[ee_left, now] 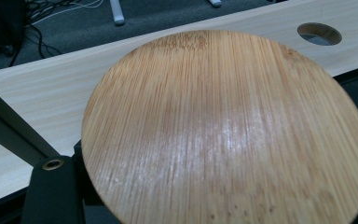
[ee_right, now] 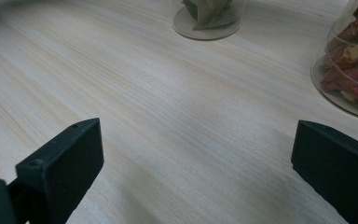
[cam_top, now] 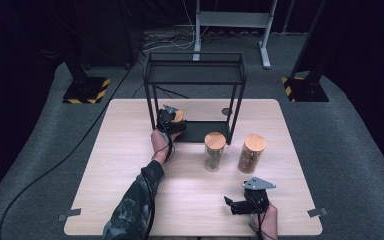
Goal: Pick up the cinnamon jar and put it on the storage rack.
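Gripping round bamboo-lidded glass jar (cam_top: 179,117): left gripper (cam_top: 169,120) jaws clenching it at lower shelf of black metal wire rack (cam_top: 195,69), near its left front post. Lying open, holding nothing: right gripper (cam_top: 237,204), jaws spreading wide over pale wooden table (cam_top: 130,190). Standing between: two bamboo-lidded jars (cam_top: 214,151), both in front of rack.

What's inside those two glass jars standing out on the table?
The shorter jar holds pale green dried leaves. The taller jar holds reddish-brown dried pieces. Bamboo lids cover both tops. A third jar, at the shelf rack, shows just its lid, so its contents are hidden.
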